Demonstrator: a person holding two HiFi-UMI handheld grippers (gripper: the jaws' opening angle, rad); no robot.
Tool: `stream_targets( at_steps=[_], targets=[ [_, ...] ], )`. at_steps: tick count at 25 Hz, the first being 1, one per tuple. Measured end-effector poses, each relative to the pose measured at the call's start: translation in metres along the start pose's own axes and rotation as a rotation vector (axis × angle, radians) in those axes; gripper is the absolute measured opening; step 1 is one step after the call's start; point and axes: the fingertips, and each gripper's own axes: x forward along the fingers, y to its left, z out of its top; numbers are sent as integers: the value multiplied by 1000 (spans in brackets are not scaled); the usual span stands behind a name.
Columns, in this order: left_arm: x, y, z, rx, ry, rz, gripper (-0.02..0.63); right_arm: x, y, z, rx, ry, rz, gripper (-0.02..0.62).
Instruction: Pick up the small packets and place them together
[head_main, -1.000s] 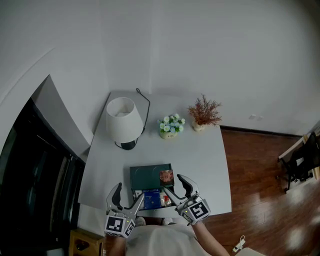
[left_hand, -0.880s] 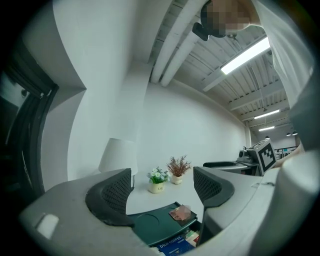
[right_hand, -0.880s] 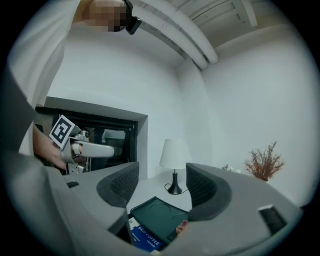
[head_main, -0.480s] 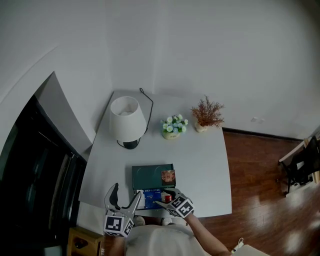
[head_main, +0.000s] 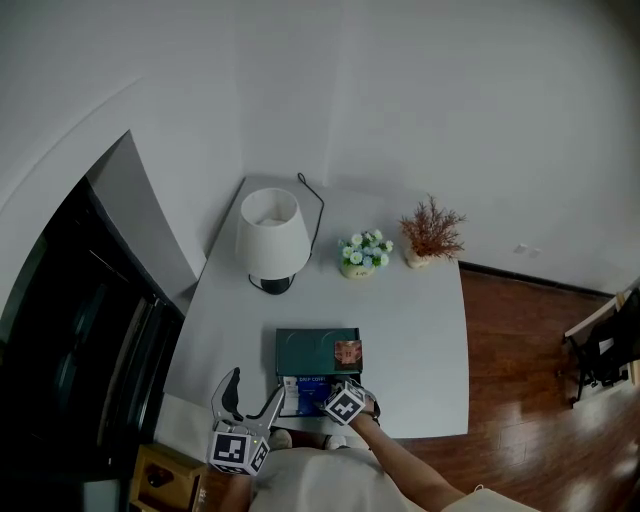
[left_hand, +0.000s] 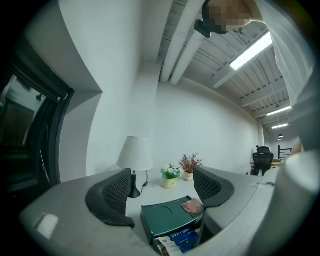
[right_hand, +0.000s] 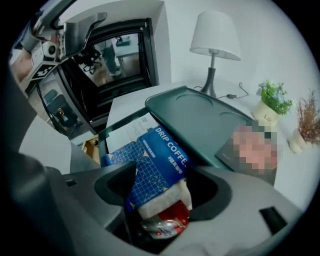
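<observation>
- Grey right gripper (right_hand: 167, 192) is tipped down into the open front of the green box (right_hand: 102, 136). Its jaws have just been opening and now stand well apart, clamped on nothing I can see.
- Between the jaws: one blue packet (right_hand: 162, 150) and, below it, one small red-and-white packet (right_hand: 167, 222).
- Also in the box: one white leaflet (right_hand: 131, 131) with a QR code. More blue pattern at left; can't tell if that's a second packet.
- Lid (right_hand: 200, 112) has a round recess. One brownish small packet (head_main: 348, 353) lies on its right front corner.
- Print: "DRIP COFFEE" on the blue packet; red packet's text too small.
- Left gripper (left_hand: 161, 190) is level, left of the box, jaws wide, empty.
- Further back on the white table (head_main: 420, 330): one lamp (head_main: 272, 235), one flower pot (head_main: 366, 253), one reddish dried sprig (head_main: 432, 235).
</observation>
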Motion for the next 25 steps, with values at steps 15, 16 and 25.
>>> stream_targets(
  at_steps=[15, 16, 25],
  targets=[
    [4, 4, -3, -7, 4, 13, 373, 4, 6, -8, -46, 27, 18, 15],
    [4, 3, -3, -7, 3, 10, 373, 2, 5, -9, -37, 18, 17, 14],
    [4, 9, -8, -18, 14, 18, 373, -9, 10, -6, 274, -33, 51, 436]
  ],
)
